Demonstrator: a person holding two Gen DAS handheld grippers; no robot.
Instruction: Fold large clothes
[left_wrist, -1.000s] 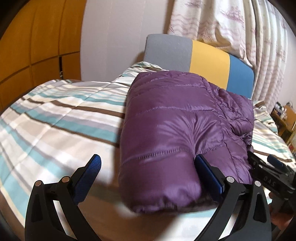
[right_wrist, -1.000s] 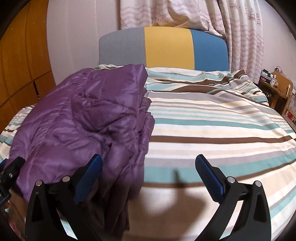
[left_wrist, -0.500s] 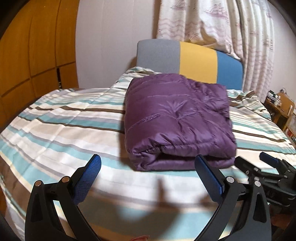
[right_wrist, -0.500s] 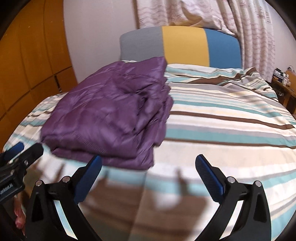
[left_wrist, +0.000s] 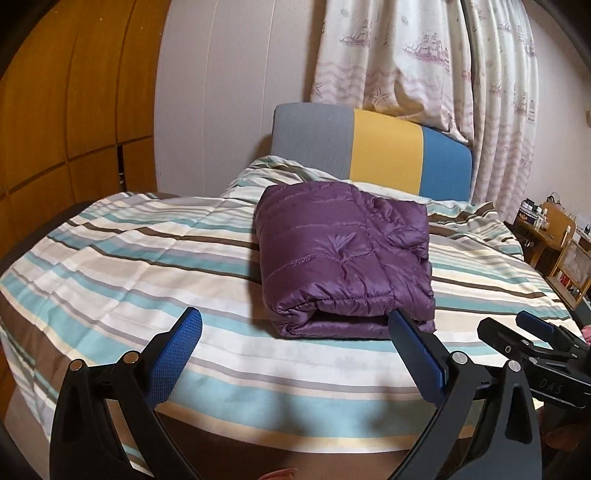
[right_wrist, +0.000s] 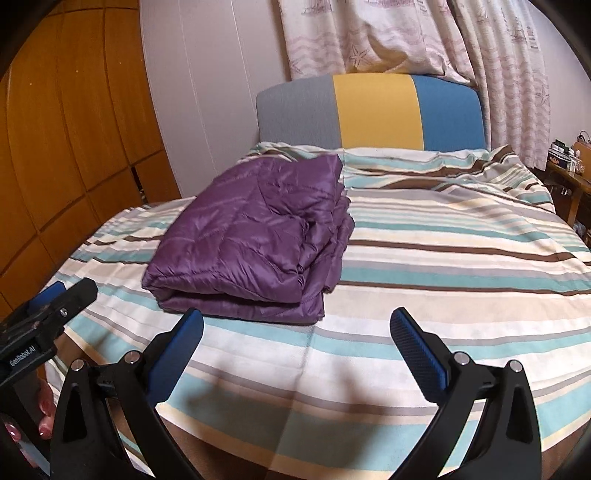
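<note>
The purple puffer jacket (left_wrist: 343, 254) lies folded on the striped bed cover (left_wrist: 140, 258). Both the left gripper (left_wrist: 295, 354) and the right gripper (right_wrist: 295, 354) are spread and empty. It looks light, soft and slippery; grip the thick folded edge

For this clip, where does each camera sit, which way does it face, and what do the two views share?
Left wrist: on the left gripper, near the bed's foot, facing the headboard; its open fingers and the right gripper show.
Right wrist: on the right gripper, facing the same way; its open fingers and the left gripper show.
Shared: the folded purple jacket on the striped duvet.
</note>
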